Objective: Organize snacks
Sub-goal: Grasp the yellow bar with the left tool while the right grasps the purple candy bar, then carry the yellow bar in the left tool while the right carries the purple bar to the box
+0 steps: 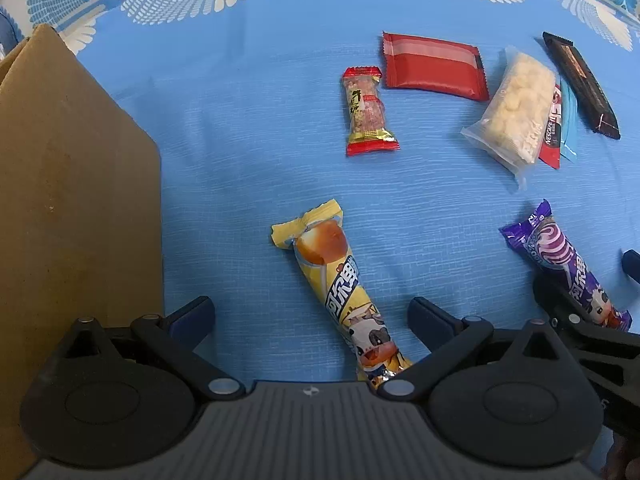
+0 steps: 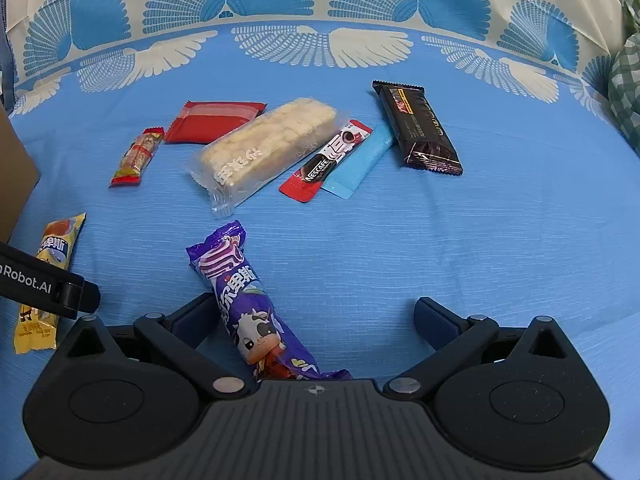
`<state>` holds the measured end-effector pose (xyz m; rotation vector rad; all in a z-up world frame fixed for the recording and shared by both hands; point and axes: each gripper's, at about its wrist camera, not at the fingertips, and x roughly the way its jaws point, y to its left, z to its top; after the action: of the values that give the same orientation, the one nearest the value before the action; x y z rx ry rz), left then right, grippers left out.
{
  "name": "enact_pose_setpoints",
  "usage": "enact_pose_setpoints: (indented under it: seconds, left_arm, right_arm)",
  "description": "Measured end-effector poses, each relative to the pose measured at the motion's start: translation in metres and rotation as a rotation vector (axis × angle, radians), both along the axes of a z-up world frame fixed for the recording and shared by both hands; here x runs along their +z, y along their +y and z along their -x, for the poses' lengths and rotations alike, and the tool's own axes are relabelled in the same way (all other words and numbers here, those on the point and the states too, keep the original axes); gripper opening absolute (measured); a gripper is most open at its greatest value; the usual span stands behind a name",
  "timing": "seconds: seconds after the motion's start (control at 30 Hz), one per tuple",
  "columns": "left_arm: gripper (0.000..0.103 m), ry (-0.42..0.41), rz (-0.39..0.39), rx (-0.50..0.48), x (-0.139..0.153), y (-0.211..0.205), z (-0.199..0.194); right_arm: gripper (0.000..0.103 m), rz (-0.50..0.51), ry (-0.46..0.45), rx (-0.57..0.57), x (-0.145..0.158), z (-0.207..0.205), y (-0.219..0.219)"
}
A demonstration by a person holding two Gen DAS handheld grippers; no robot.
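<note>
Snack packets lie on a blue cloth. My left gripper (image 1: 310, 316) is open over a yellow lollipop packet (image 1: 340, 284), which lies between its fingers and also shows in the right wrist view (image 2: 48, 272). My right gripper (image 2: 316, 316) is open over a purple lollipop packet (image 2: 248, 304), close to its left finger; this packet also shows in the left wrist view (image 1: 568, 264). Farther off lie a small red candy (image 1: 368, 112), a red packet (image 1: 432, 66), a clear rice-cake pack (image 2: 264, 148), a Nescafe stick (image 2: 326, 160), a light blue stick (image 2: 362, 160) and a dark chocolate bar (image 2: 420, 128).
A brown cardboard box (image 1: 76, 184) stands at the left, close beside my left gripper. The blue cloth (image 2: 440, 248) with a cream fan-pattern border covers the surface. A green checked fabric (image 2: 628, 80) lies at the far right edge.
</note>
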<state>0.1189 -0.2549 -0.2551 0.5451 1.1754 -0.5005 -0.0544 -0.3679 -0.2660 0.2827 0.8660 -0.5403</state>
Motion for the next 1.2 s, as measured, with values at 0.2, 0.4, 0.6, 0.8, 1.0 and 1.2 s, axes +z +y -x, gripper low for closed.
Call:
enact_pose_setpoints:
  seconds: [0.2, 0.4, 0.6, 0.8, 1.0, 1.2]
  left_arm:
    - [0.101, 0.002, -0.012, 0.003, 0.006, -0.001, 0.006]
    - [0.012, 0.019, 0.027, 0.002, 0.038, -0.001, 0.021]
    - [0.012, -0.036, 0.126, -0.066, 0.097, 0.025, 0.057]
    - [0.012, -0.099, 0.201, -0.124, 0.163, 0.081, 0.107]
    - [0.012, -0.183, 0.219, -0.110, 0.213, 0.167, 0.147]
    - [0.012, -0.233, 0.203, -0.012, 0.236, 0.256, 0.172]
  right_arm:
    - [0.102, 0.002, 0.001, 0.003, 0.001, 0.001, 0.000]
    - [0.015, 0.022, 0.023, 0.101, 0.020, -0.001, 0.021]
    - [0.014, -0.037, -0.074, 0.018, 0.057, 0.027, 0.033]
    - [0.014, -0.032, -0.191, -0.020, 0.121, 0.079, 0.072]
    - [0.014, -0.059, -0.260, 0.040, 0.169, 0.126, 0.141]
    - [0.014, -0.109, -0.288, 0.137, 0.194, 0.153, 0.214]
